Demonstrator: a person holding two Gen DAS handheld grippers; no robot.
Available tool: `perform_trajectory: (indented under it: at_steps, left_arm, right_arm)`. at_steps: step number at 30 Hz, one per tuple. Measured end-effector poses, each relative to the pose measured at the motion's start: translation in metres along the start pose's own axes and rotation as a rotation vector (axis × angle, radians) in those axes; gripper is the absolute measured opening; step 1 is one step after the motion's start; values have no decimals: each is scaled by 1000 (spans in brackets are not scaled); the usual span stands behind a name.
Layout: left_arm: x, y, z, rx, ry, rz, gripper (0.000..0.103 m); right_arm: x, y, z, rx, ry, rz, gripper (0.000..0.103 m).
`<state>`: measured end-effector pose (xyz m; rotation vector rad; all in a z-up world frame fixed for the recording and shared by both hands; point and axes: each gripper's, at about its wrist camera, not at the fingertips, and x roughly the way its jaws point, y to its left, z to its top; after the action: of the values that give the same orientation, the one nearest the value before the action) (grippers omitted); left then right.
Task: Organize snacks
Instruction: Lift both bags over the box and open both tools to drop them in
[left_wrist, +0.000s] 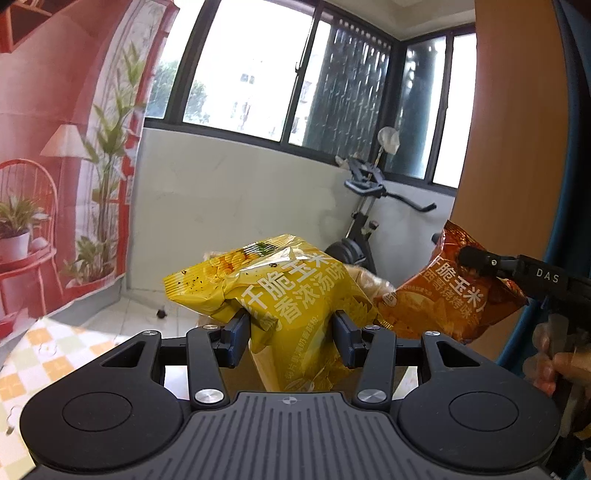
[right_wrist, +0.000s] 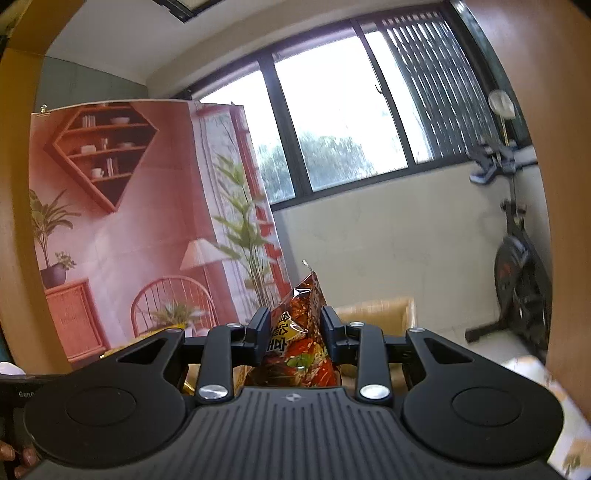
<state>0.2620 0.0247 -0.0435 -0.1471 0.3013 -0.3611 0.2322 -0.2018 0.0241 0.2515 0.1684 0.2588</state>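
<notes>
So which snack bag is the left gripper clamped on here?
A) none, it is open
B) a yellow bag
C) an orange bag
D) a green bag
B: in the left wrist view the left gripper pinches the yellow bag, while the orange bag sits in the other gripper.

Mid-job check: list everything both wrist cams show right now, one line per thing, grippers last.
yellow snack bag: 1, yellow, held up in the left hand-held gripper
orange snack bag: 1, orange-red, held up in the right hand-held gripper
woven basket: 1, tan, beyond the bags
checkered cloth: 1, orange and white, lower left
printed backdrop: 1, pink-red, left
exercise bike: 1, black, right, by the window
left hand-held gripper: 1, black, shut on the yellow bag
right hand-held gripper: 1, black, shut on the orange bag
</notes>
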Motion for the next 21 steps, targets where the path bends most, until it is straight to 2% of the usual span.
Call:
perform_trajectory:
  at_steps: [7,12,17,21]
  left_arm:
    - [31,-2,27,21,-34,-16,51]
    - [63,1,42,31,-32,-7,51]
    - [93,4,47,24,11,-12,51]
    - [117,10,42,18,69,-12,51]
  right_arm:
    - [32,0,32,-61,-51,-3,32]
    - [69,-7,39,-90,-56,-17,31]
    - [106,-15,36,-155,-42,-58,31]
    - [139,-20,23,-222,18,-105,31]
